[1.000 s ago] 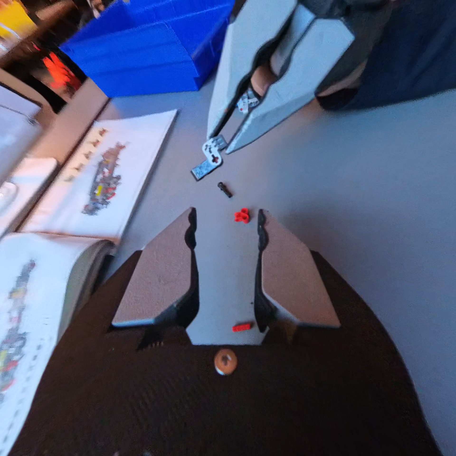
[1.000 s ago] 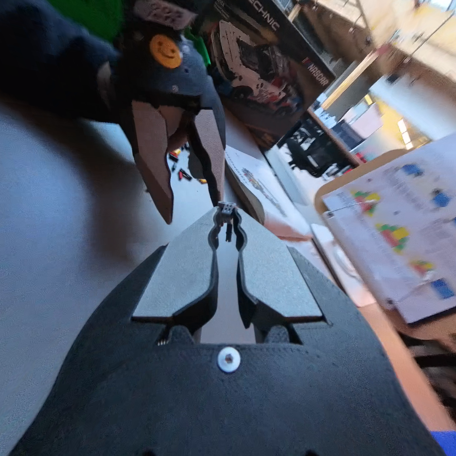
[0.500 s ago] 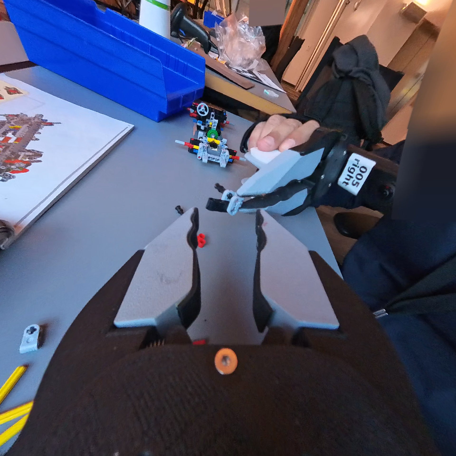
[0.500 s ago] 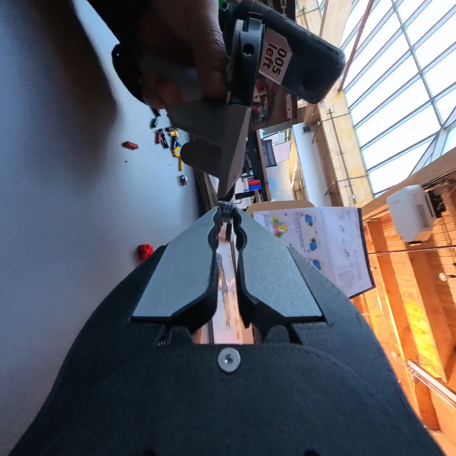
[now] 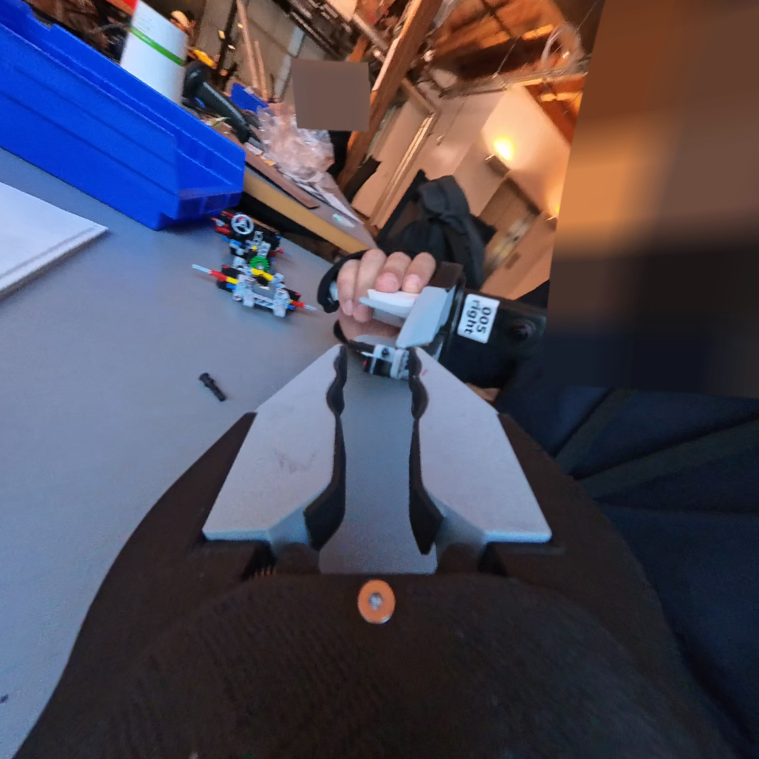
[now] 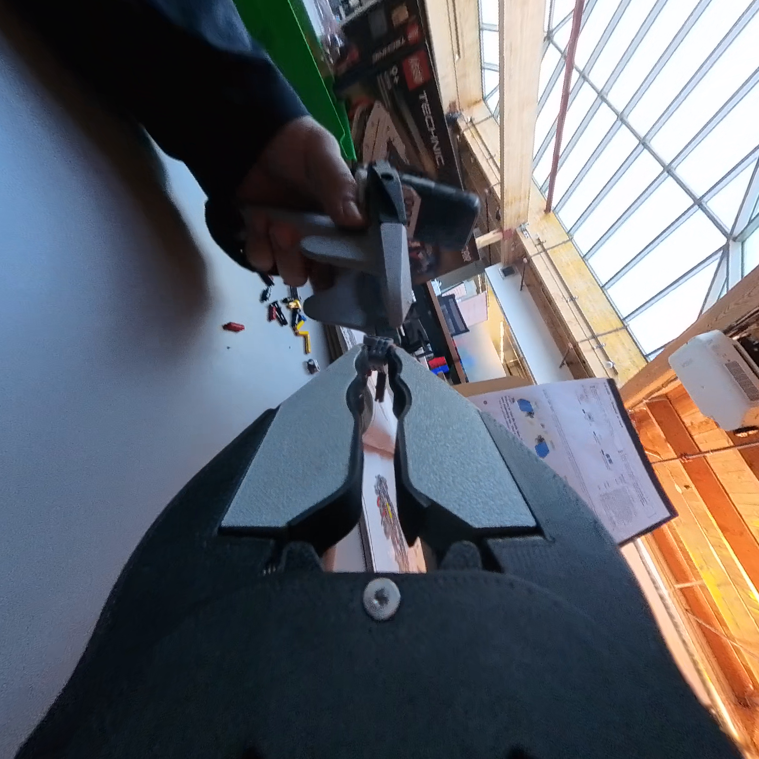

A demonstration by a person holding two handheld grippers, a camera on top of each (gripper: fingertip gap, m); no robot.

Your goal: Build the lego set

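The right gripper [image 6: 378,361] has its fingers pinched on a small grey brick piece [image 5: 388,361], held up off the counter [image 5: 102,369]. The left gripper [image 5: 376,361] faces it with fingers spread; the piece sits at their tips, against the right-hand finger [image 5: 415,369], with a clear gap on the other side. A hand [image 5: 382,283] grips the right gripper's handle just behind the piece. On the counter left of the piece lies a black pin [image 5: 212,386]; beyond it, a half-built brick model [image 5: 256,283] with a green gear, then a blue bin [image 5: 123,152] and a white booklet [image 5: 37,242]. From the right gripper's side, loose red, yellow and black bricks [image 6: 287,312] lie scattered behind the left gripper.
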